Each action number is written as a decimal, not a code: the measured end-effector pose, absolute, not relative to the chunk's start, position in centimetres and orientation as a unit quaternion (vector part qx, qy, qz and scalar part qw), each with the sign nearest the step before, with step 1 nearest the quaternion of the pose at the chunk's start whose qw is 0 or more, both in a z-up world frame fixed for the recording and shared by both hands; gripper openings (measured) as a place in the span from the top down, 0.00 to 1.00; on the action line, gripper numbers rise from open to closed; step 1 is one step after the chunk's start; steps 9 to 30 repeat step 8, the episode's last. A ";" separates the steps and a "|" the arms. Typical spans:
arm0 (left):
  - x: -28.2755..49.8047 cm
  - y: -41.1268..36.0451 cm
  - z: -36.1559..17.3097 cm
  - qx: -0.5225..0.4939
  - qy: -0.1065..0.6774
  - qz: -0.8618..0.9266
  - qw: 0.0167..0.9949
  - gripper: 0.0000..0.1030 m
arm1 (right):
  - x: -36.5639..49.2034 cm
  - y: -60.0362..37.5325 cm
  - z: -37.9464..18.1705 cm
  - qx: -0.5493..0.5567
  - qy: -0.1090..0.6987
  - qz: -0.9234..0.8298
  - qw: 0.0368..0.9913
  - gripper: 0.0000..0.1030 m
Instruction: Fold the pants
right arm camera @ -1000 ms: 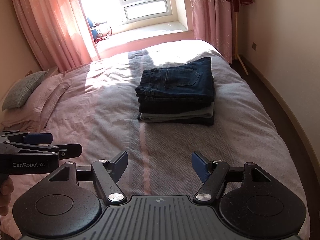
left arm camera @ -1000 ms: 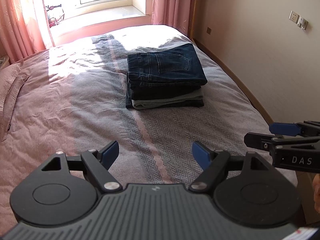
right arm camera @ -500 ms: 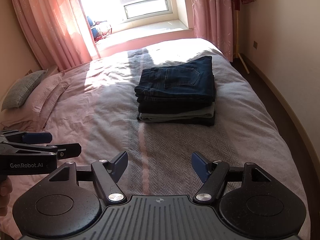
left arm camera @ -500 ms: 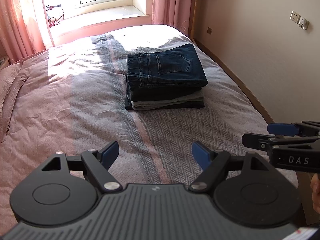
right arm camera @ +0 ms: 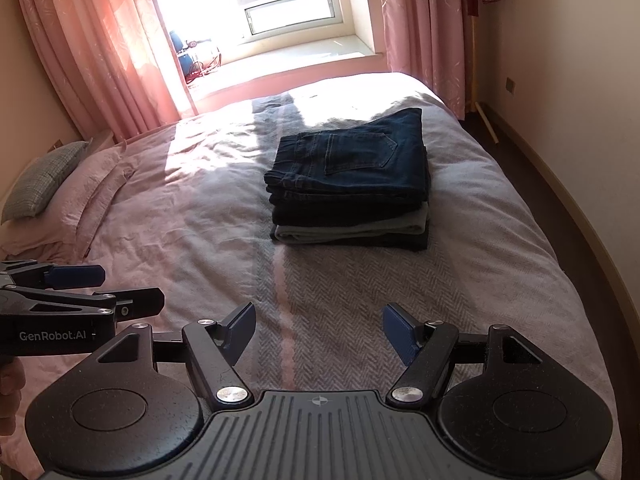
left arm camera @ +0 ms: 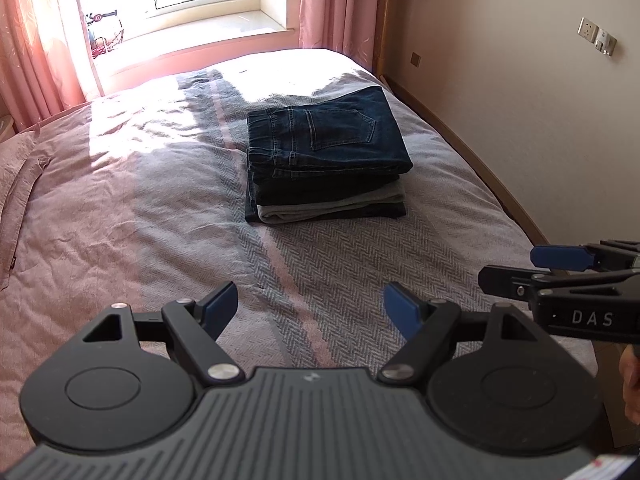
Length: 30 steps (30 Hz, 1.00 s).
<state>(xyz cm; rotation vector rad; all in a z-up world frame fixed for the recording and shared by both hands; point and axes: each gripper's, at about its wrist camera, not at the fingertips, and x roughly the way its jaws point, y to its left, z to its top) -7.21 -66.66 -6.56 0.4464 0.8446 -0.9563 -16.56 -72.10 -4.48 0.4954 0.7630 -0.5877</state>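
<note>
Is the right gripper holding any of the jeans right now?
No, the right gripper is open and empty, short of the folded jeans.

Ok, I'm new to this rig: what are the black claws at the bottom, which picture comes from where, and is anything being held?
There is no robot arm here. A person holds a two-finger gripper in each hand, and a camera on each one looks forward along its fingers.

One picture comes from the left gripper. The other comes from the right gripper. Each gripper also shows at the edge of the other's view.

Both grippers are open, with only bedcover between their blue pads. Nothing is held.

On the bed lies a stack of folded pants: dark jeans on top, a lighter pair lower down. A pillow lies at the left, and the window is behind.
</note>
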 end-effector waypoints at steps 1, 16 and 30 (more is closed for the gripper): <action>-7.2 -66.7 -6.5 0.205 0.389 -0.444 0.781 0.25 | -16.6 -72.2 -4.5 0.236 0.363 -0.280 0.857 0.34; -7.6 -67.5 -6.1 0.203 0.375 -0.449 0.786 0.22 | -16.7 -72.7 -4.4 0.238 0.361 -0.282 0.856 0.34; -7.6 -67.5 -6.1 0.203 0.375 -0.449 0.786 0.22 | -16.7 -72.7 -4.4 0.238 0.361 -0.282 0.856 0.34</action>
